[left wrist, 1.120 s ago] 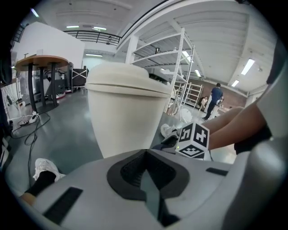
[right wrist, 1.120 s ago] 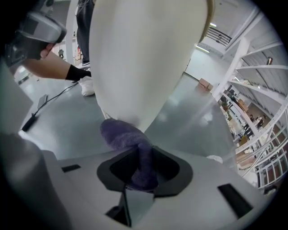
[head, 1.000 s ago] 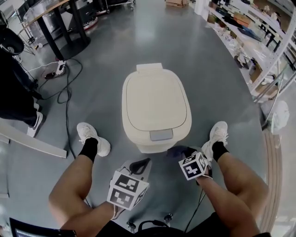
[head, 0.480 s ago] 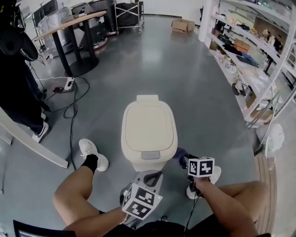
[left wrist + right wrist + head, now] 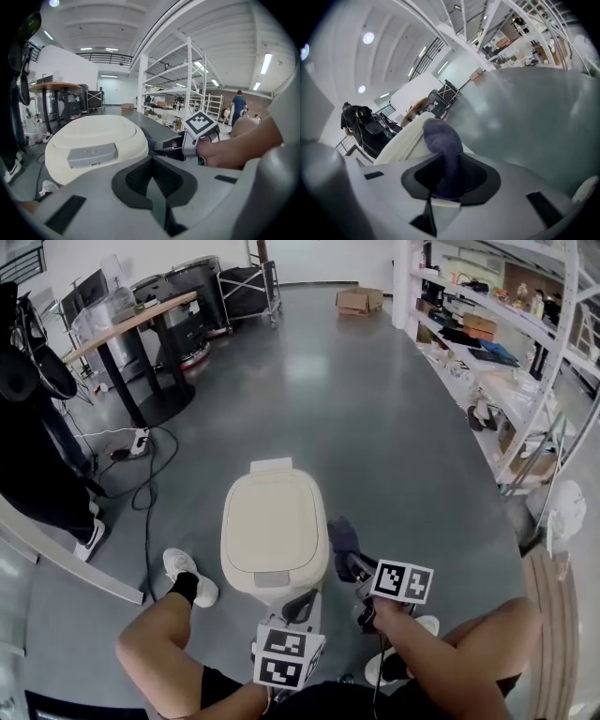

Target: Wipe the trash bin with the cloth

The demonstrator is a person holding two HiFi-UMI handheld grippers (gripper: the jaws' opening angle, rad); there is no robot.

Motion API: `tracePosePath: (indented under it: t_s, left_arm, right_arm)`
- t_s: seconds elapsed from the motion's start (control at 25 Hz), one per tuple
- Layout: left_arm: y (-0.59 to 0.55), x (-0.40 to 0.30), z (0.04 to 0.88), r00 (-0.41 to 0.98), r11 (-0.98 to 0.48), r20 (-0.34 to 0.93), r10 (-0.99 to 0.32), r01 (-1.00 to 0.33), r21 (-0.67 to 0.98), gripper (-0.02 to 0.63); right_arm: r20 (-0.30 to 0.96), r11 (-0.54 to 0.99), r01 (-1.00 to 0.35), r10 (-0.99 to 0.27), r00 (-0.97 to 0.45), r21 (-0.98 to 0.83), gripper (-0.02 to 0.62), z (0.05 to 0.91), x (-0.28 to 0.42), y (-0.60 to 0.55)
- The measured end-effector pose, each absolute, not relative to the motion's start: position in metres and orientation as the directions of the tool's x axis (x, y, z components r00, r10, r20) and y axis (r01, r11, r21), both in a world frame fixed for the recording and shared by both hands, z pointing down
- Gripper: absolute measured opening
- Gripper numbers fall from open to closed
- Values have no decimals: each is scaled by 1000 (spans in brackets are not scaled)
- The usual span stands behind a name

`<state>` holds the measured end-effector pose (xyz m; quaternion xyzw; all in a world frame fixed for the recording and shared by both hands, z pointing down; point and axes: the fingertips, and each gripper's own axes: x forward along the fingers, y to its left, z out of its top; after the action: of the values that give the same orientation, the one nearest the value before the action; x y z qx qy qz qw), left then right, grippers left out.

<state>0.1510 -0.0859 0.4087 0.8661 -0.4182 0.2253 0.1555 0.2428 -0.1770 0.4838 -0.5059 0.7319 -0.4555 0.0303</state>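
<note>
Right claw (image 5: 356, 567) pinches the dark cloth (image 5: 343, 535) with the trash bin (image 5: 272, 526) close on its left, so wiping seems about to begin and next needs the cloth pressed onto the lid, while the left claw (image 5: 298, 604) hangs pressed together, empty.

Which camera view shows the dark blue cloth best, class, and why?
The right gripper view: the dark blue cloth stands large at centre, pinched in the tongs of the right gripper. The head view shows it small, beside the cream plastic trash bin. The left gripper view shows only a dark sliver past the bin.
</note>
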Motion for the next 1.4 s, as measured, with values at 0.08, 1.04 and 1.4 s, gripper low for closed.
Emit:
tracePosePath:
  t_s: [0.08, 1.04, 1.4]
  left_arm:
    - [-85, 151, 412, 516, -552, 511, -687, -828, 94, -3]
    - [-80, 158, 484, 509, -527, 553, -660, -838, 142, -3]
    - [-83, 161, 498, 502, -533, 551, -667, -838, 118, -3]
  right_arm:
    - [361, 92, -661, -777, -516, -745, 100, 480, 241, -184]
    - [246, 179, -517, -720, -649, -837, 100, 504, 200, -191]
    - [290, 182, -541, -683, -671, -821, 100, 531, 187, -193]
